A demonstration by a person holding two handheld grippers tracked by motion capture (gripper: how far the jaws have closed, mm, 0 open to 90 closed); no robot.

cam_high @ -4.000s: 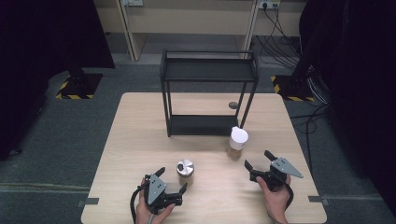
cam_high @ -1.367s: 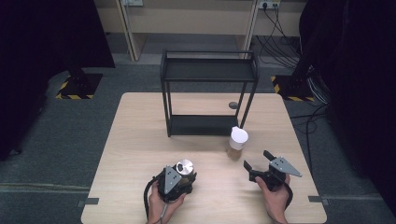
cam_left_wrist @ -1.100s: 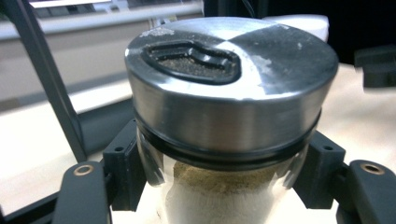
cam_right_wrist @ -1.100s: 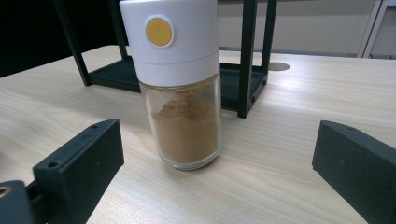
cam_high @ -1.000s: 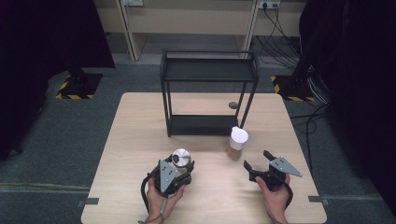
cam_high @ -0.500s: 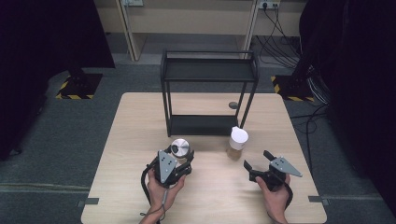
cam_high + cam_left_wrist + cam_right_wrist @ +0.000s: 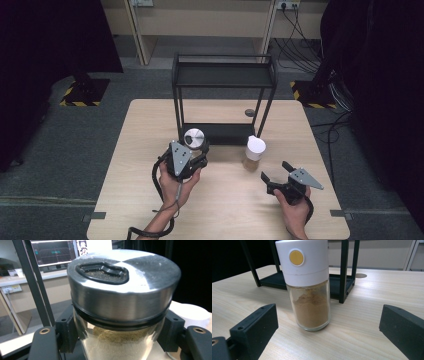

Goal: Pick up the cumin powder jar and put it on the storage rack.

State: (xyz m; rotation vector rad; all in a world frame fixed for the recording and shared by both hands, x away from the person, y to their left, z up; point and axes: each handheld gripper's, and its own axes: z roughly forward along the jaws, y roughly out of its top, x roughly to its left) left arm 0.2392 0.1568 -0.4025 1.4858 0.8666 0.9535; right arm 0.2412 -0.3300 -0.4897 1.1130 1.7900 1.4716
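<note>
My left gripper (image 7: 197,150) is shut on a glass spice jar with a round steel lid (image 7: 194,137) and holds it up off the table, in front of the rack's lower shelf. Seen from the left gripper view, the jar (image 7: 120,315) sits squarely between the two black jaws, with pale powder inside. A second glass jar with a white cap (image 7: 255,152) stands upright on the table; in the right gripper view this jar (image 7: 308,287) holds brown powder. My right gripper (image 7: 276,172) rests open on the table, just short of that jar.
A black two-shelf metal rack (image 7: 223,97) stands at the back middle of the wooden table (image 7: 145,125); its front right post (image 7: 343,270) rises just behind the white-capped jar. A round cable hole (image 7: 249,113) lies behind the rack. Bare tabletop spreads to the left and front.
My left gripper has closed on the steel-lidded jar, lifted it and carried it away from me toward the rack. The right gripper and the white-capped jar have stayed put.
</note>
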